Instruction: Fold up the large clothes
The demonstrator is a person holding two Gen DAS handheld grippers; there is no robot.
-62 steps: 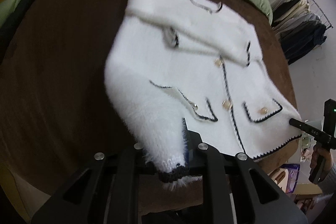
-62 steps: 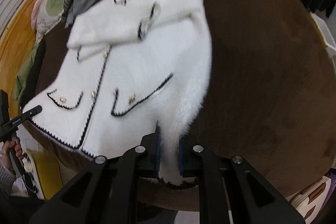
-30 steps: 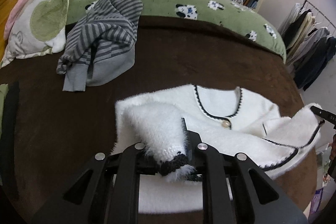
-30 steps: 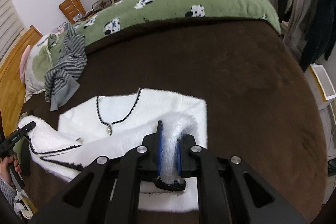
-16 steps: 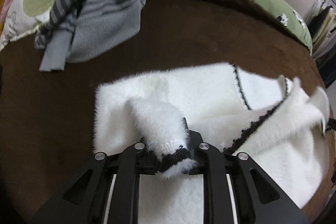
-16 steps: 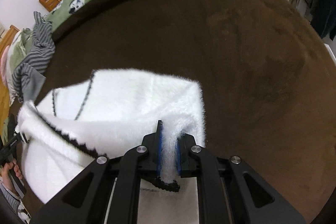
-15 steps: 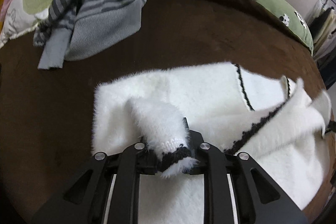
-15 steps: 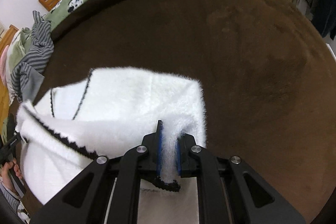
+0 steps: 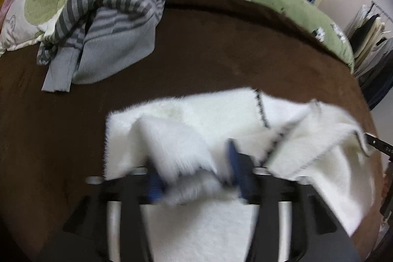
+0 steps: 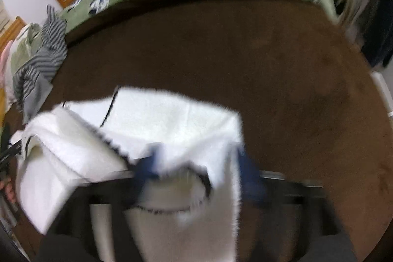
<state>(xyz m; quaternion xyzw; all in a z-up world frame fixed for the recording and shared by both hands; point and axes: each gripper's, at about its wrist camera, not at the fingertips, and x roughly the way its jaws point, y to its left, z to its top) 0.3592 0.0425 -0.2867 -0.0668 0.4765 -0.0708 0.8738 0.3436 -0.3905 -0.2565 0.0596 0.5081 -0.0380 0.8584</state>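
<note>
White cardigan [image 9: 196, 114] lies on the brown bed [image 9: 221, 46], near the striped sweater [image 9: 110, 23], hem folded up over its collar. My left gripper [image 9: 194, 171] and right gripper [image 10: 196, 163] have just been opening, corners lying loose between the jaws. Further folds remain, I judge.

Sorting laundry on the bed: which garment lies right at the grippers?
The fluffy white cardigan, black-trimmed, between both opened grippers; the striped grey sweater lies crumpled farther off by the pillow.

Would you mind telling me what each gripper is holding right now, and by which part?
Nothing is held. Both the left gripper and right gripper have just been opening; the white cardigan lies loose between their spread fingers.
</note>
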